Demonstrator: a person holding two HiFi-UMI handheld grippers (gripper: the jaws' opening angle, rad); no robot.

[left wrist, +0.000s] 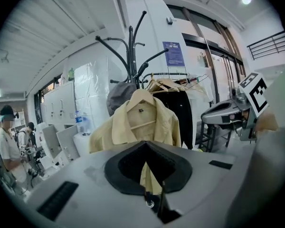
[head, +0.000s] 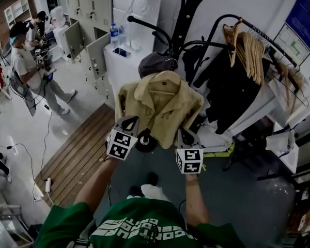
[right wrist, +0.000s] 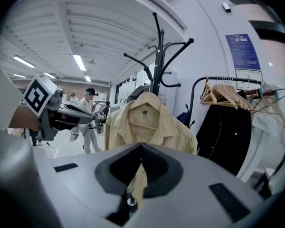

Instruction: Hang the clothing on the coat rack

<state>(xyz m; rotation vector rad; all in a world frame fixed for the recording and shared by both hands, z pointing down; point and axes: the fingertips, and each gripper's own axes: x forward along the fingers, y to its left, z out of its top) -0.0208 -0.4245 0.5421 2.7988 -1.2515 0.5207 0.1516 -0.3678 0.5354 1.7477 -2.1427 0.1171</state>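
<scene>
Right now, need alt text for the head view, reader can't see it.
A beige shirt hangs on a black coat rack, with the left gripper and right gripper both shut on its lower edge. To its right, a rail holds a black garment and bare wooden hangers.

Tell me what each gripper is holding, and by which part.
Both are shut on the beige shirt, low down near its hem: the left gripper on its left side in the head view, the right gripper on its right.
</scene>
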